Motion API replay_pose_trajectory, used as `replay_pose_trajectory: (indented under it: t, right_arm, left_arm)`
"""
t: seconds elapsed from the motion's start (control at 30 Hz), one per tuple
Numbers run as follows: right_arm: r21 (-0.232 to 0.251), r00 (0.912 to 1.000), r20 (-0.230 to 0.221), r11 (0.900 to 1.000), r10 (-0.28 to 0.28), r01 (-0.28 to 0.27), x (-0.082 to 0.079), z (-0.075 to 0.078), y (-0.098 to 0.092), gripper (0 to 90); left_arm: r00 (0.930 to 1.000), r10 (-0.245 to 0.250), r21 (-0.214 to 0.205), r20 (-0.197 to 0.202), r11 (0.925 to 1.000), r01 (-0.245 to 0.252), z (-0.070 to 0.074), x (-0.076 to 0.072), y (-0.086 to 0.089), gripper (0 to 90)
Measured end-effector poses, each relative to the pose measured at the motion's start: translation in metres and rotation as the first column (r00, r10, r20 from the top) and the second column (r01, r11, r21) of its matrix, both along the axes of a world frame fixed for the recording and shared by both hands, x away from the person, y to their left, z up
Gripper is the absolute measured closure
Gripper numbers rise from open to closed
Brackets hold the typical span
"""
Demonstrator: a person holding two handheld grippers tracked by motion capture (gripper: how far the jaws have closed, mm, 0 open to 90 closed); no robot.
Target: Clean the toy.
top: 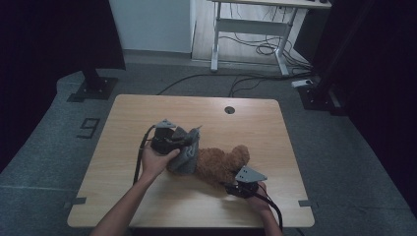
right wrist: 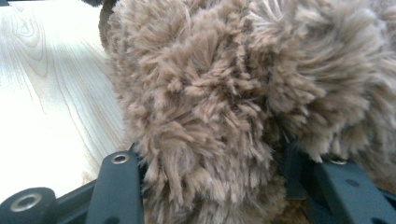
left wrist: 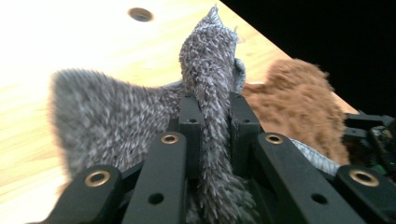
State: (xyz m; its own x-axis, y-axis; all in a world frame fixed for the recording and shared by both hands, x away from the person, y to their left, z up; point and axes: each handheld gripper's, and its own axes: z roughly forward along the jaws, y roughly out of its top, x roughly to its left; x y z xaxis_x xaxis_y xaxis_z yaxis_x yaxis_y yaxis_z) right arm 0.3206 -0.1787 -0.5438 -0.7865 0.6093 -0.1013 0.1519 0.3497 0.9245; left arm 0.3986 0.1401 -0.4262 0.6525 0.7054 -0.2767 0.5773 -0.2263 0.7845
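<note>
- The left gripper [top: 189,140], held in the person's left hand [top: 156,161], has its black jaws pressed together on a fold of the fuzzy grey knitted cloth [left wrist: 205,93]; in the left gripper view the fold stands up between the two pads while the rest of the cloth spreads flat to the side.
- The grey cloth lies near the middle of the light wooden table [top: 147,113], draped against the left end of the brown plush teddy bear [top: 221,164] and touching it.
- The cloth looks light, limp and stretchy, so it should follow the pull but sag and snag on the plush pile; a pinch at an edge or hem seems the surest hold.
- The teddy bear lies on its side right of the cloth, soft and light, likely to squash and slide if not pinned; a limb or thick tuft gives the best purchase.
- The right gripper [top: 236,186], at the bear's near right end, pinches a thick tuft of its fur [right wrist: 210,154] between half-closed jaws.
- A round cable hole [top: 229,109] sits near the table's far edge, well apart from the work.
- Trailing gripper cables [top: 139,152] run near the forearms and could catch.
</note>
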Motion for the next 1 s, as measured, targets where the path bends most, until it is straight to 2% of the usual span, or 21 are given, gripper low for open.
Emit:
replay_pose_trajectory:
  t: [0.07, 0.13, 0.23, 0.37, 0.5, 0.6, 0.67, 0.77, 0.87, 0.9, 1.0]
  right_arm:
    - [0.007, 1.0, -0.005, 1.0, -0.001, 0.001, 0.0, 0.0, -0.001, 47.7]
    - [0.013, 0.9999, -0.012, 0.9999, -0.003, 0.003, 0.0, -0.001, -0.002, 47.7]
    - [0.008, 1.0, -0.008, 1.0, -0.002, 0.002, 0.0, -0.001, -0.002, 47.7]
    - [0.007, 1.0, -0.008, 1.0, -0.002, 0.002, 0.0, -0.001, -0.002, 47.7]
    - [0.013, 0.9999, -0.01, 0.9999, -0.004, 0.004, 0.0, -0.001, -0.003, 47.7]
    - [0.015, 1.0, -0.01, 0.9999, -0.001, 0.001, 0.001, -0.001, -0.003, 47.7]
    - [0.015, 0.9999, -0.012, 0.9999, -0.001, 0.001, 0.001, -0.001, -0.004, 47.7]
    - [0.017, 0.9999, -0.013, 0.9999, 0.003, -0.003, 0.001, -0.001, -0.004, 47.5]
    - [0.01, 0.9999, -0.011, 1.0, 0.002, -0.001, 0.001, -0.001, -0.005, 46.8]
    - [0.007, 1.0, -0.01, 1.0, 0.0, 0.0, 0.001, -0.001, -0.005, 45.3]
    - [0.014, 0.9996, -0.02, 0.9997, -0.017, 0.018, -0.001, 0.0, -0.003, 34.9]
  left_arm:
    - [0.9995, 0.03, 0.017, -0.003, 0.9994, -0.03, -0.002, 0.002, 0.012, 78.9]
    - [0.9976, 0.06, 0.041, -0.034, 0.9975, -0.058, -0.012, 0.006, 0.024, 78.9]
    - [0.9936, 0.074, 0.014, -0.086, 0.9972, -0.073, -0.026, 0.009, 0.037, 78.7]
    - [0.9934, 0.091, 0.01, -0.07, 0.9959, -0.09, -0.02, 0.008, 0.043, 78.7]
    - [0.9968, 0.071, 0.023, -0.036, 0.9973, -0.07, -0.005, 0.008, 0.033, 78.4]
    - [0.9991, 0.038, 0.034, -0.019, 0.9987, -0.038, 0.003, 0.009, 0.015, 78.2]
    - [0.9996, 0.009, 0.031, -0.026, 0.9995, -0.008, 0.005, 0.012, 0.0, 78.0]
    - [0.9986, -0.033, 0.055, -0.042, 0.9979, 0.035, 0.0, 0.015, -0.02, 77.5]
    - [0.9983, -0.034, 0.105, -0.048, 0.9938, 0.039, -0.012, 0.014, -0.03, 77.5]
    - [0.9983, -0.03, 0.102, -0.049, 0.9942, 0.035, -0.017, 0.012, -0.029, 77.7]
    - [0.9981, -0.026, 0.039, -0.056, 0.9988, 0.028, -0.026, 0.006, -0.018, 78.2]
